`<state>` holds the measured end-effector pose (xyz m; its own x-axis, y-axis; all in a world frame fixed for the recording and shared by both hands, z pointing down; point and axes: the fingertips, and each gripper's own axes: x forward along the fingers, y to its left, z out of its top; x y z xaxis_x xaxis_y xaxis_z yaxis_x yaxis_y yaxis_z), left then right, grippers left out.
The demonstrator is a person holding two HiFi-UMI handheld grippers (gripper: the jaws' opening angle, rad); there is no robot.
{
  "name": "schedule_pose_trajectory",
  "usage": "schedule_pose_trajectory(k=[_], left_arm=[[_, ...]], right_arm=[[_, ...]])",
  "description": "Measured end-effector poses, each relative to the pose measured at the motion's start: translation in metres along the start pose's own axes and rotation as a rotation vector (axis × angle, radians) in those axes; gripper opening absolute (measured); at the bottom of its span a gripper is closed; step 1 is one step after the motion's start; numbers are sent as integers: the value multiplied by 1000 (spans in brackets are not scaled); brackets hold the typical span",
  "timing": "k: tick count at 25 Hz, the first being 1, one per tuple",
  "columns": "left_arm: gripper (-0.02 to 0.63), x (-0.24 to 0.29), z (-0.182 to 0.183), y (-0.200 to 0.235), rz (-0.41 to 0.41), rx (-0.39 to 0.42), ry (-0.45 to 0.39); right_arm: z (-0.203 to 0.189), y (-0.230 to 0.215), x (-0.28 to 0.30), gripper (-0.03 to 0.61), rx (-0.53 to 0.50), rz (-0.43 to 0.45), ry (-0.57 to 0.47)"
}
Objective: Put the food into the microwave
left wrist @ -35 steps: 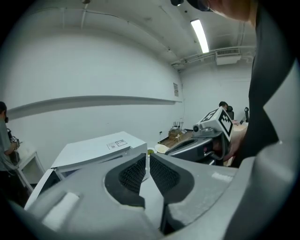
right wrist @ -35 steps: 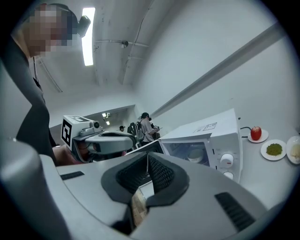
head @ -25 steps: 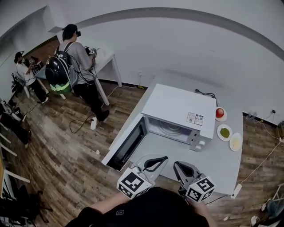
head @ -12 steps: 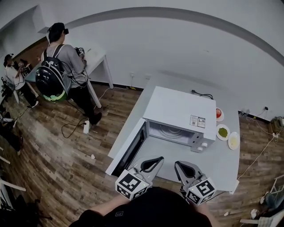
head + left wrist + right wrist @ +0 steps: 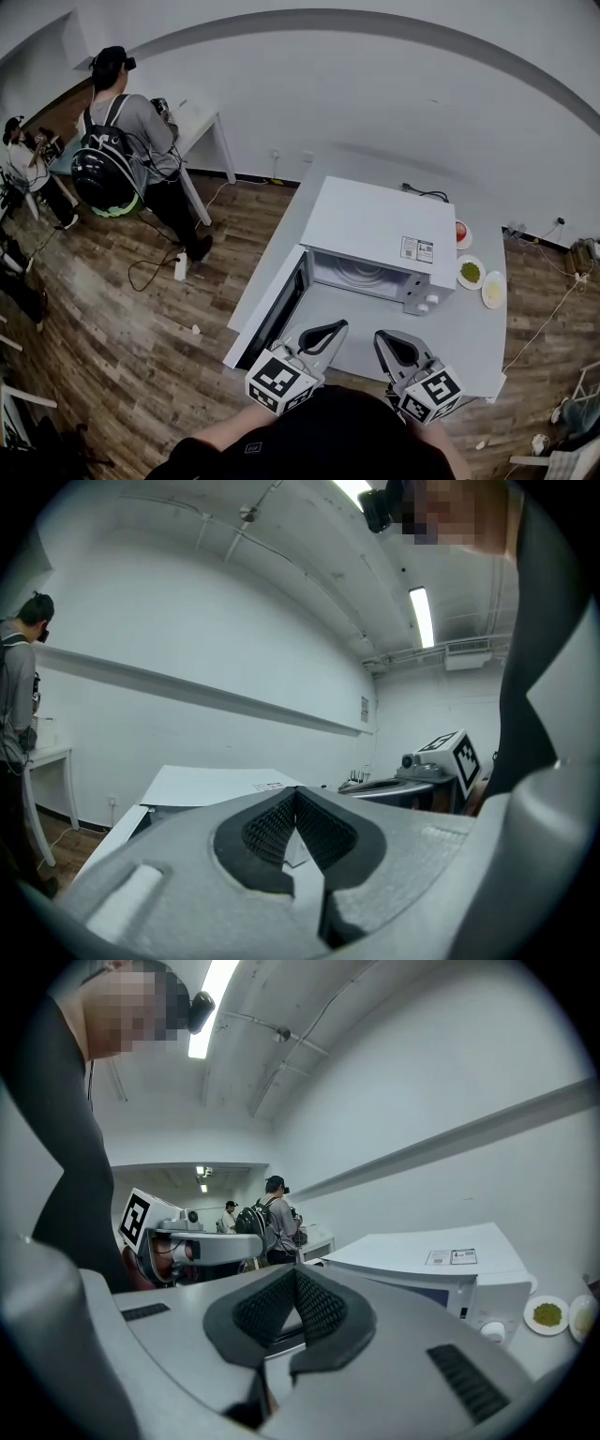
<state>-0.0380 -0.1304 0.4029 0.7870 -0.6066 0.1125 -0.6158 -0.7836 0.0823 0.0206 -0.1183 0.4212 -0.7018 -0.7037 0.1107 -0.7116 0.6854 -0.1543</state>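
The white microwave point(image 5: 377, 225) stands on the grey table point(image 5: 469, 342) with its door point(image 5: 270, 312) swung open to the left and its cavity empty. To its right lie three small plates of food: red point(image 5: 460, 232), green point(image 5: 471, 273) and yellow point(image 5: 493, 290). My left gripper point(image 5: 337, 326) and right gripper point(image 5: 382, 337) hover side by side at the table's front edge, facing the microwave. Both are shut and hold nothing. The left gripper view shows its jaws point(image 5: 296, 791) closed. The right gripper view shows the same point(image 5: 295, 1271), with the green plate point(image 5: 547, 1315) at far right.
Two people stand by a white table point(image 5: 202, 127) at the back left, one with a backpack point(image 5: 98, 169). Cables run over the wooden floor point(image 5: 141, 309). A white wall point(image 5: 375, 103) lies behind the microwave table.
Both grippers stay shut and near the table's front edge, shifting only slightly. The head view has swung a little, so the people at the back sit further left.
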Motion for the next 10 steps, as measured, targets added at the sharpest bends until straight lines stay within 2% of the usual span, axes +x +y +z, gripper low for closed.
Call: schedule_pose_trajectory(k=[10], left_arm=[[8,6,-3,-1,-5,0,14]], right_arm=[[-6,-5,5,12,5,8,31]])
